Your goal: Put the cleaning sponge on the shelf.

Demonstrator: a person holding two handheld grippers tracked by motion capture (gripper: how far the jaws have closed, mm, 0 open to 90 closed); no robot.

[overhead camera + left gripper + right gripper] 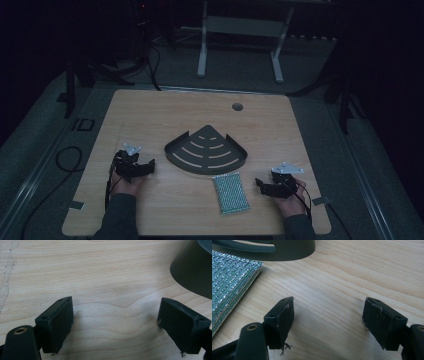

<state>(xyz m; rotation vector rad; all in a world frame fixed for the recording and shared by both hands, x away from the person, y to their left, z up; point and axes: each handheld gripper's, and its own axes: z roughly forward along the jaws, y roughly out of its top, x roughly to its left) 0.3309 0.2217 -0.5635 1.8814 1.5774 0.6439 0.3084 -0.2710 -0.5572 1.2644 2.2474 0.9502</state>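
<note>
- Nearest the person, both hands rest low on the pale wood-grain counter [150,210], one on each side, and nothing has been picked up yet.
- Left tongs [142,167]: jaws spread wide with only bare wood between them in the left gripper view, and they point inward toward the middle of the counter.
- Right tongs [266,186]: also wide apart and holding nothing; the right gripper view shows plain counter between the black pads [282,320].
- Between the two hands, nearer the right one, lies the flat rectangular silver-green woven scouring pad [230,192], flat on the counter, well clear of both tongs.
- Just beyond the pad sits the dark grey fan-shaped slotted metal corner shelf [206,150], its curved rim almost touching the pad's far edge.
- My read: this is the opening stance, before any reach.
- The next move probably calls for the right tongs to swing toward the pad's near edge, go low, and pinch that thin sheet, which is tricky since it lies so flat.
- The left tongs could steady the shelf by its rim.
</note>
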